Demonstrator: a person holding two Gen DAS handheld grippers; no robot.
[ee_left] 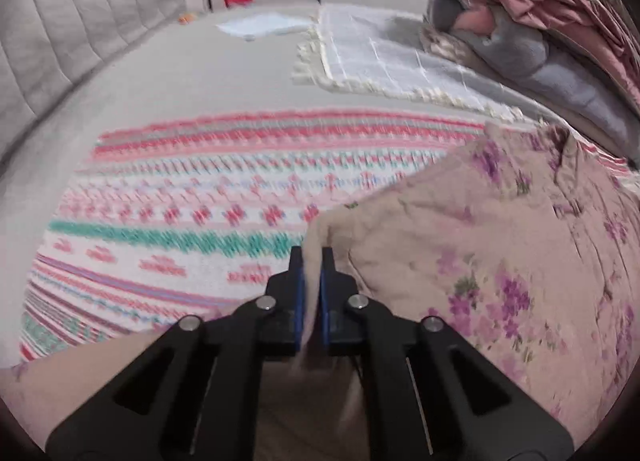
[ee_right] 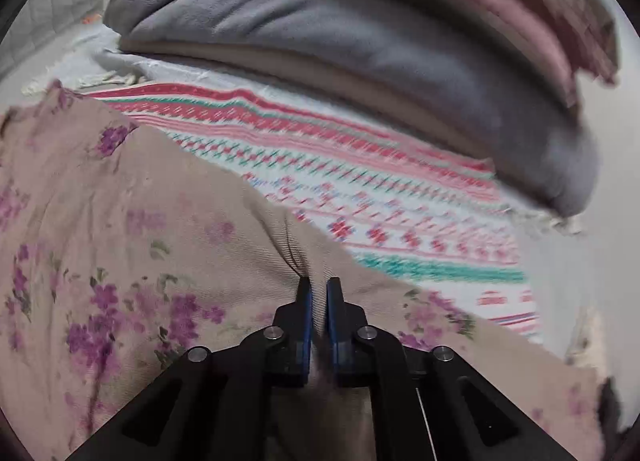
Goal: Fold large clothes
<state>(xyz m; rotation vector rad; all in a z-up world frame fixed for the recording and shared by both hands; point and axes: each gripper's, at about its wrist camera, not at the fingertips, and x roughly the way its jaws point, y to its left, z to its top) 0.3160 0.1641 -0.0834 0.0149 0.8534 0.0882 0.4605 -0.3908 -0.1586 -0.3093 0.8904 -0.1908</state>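
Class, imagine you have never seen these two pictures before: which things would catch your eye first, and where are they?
First, the pink cloth with purple flowers, gathered in the foreground and pinched by both the left tongs and the right tongs. Under it lies a bright blanket with red and green patterned bands, spread flat. Behind rises a tall pile of grey and pink bedding.

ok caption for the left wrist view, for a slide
Left tongs shut on a corner of the floral cloth, over a striped patterned blanket.

Black tool (ee_left: 312,257), blue pads (ee_left: 299,301), silver screws (ee_left: 265,303)
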